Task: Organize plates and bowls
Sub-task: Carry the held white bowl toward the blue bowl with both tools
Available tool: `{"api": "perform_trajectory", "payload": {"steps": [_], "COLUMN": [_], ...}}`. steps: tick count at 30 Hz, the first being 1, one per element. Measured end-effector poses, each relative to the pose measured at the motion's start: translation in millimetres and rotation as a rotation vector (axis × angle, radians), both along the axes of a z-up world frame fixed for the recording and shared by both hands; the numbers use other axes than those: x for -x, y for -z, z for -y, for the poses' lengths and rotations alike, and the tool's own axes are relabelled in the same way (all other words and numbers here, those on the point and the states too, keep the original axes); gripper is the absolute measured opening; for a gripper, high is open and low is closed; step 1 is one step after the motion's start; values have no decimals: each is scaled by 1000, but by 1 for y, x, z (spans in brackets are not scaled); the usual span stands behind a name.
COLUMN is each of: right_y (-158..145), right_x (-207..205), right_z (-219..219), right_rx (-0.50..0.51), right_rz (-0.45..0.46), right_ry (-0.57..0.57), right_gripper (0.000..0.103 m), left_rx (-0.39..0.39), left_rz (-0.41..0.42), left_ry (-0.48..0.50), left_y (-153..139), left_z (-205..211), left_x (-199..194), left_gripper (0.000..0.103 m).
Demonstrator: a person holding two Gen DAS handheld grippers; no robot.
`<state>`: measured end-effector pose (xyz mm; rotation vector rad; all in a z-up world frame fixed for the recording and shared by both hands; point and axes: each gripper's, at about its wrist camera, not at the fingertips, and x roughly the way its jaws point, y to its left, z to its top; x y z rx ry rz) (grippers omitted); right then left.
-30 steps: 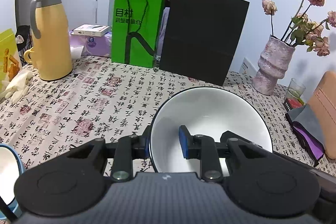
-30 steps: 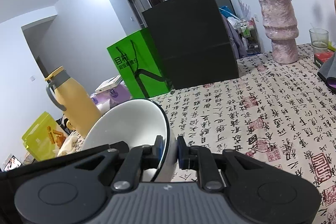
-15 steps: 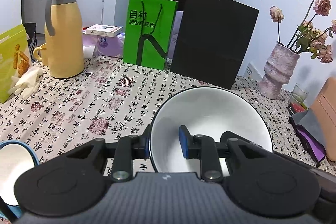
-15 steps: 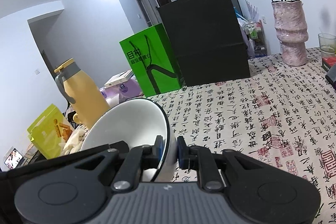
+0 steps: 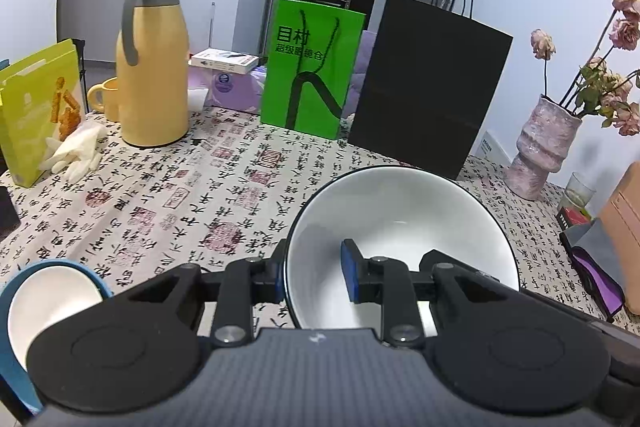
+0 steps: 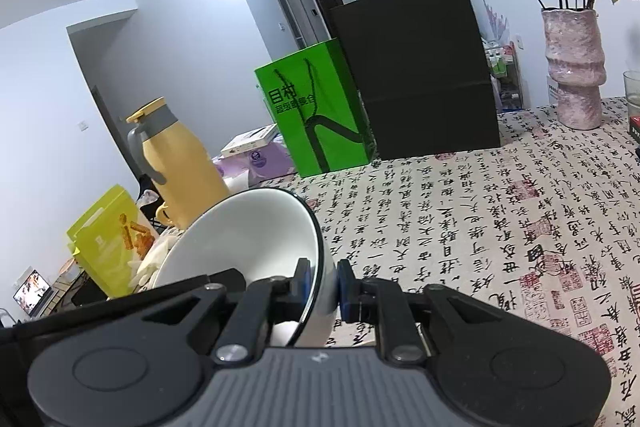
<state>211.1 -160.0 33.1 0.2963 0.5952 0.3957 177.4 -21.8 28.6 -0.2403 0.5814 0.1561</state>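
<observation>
I've got the table (image 5: pixel 168 195) under its calligraphy-print cloth, a black bag (image 5: pixel 428 87) and green bag (image 5: pixel 312 67) standing along its far edge, and a yellow flask (image 5: pixel 154 67) at the far left corner. The white bowl (image 5: pixel 400 219) hangs clear above the cloth, tilted. My left gripper (image 5: pixel 312 279) pinches its left wall, one pad inside and one outside. My right gripper (image 6: pixel 324 287) is clamped on the right wall. A blue-rimmed bowl (image 5: pixel 44 303) sits at the near left edge.

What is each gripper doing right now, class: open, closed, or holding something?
Left gripper: closed on the rim of the white bowl.
Right gripper: closed on the rim of a white bowl.
</observation>
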Motion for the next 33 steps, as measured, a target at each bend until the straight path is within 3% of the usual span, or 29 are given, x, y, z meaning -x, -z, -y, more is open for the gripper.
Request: {"api": "perform_trajectory", "payload": {"steps": [33], "right_y": [-9], "right_x": [48], "right_z": [-90], "right_rx": [45], "right_rz": [33], "right_ry": [-122], "right_gripper": [15], "left_rx": [53], "left_rz": [44], "left_ry": [-118], "left_y": [1], "left_z": [-85], "left_x": [71], "left_gripper": [26]}}
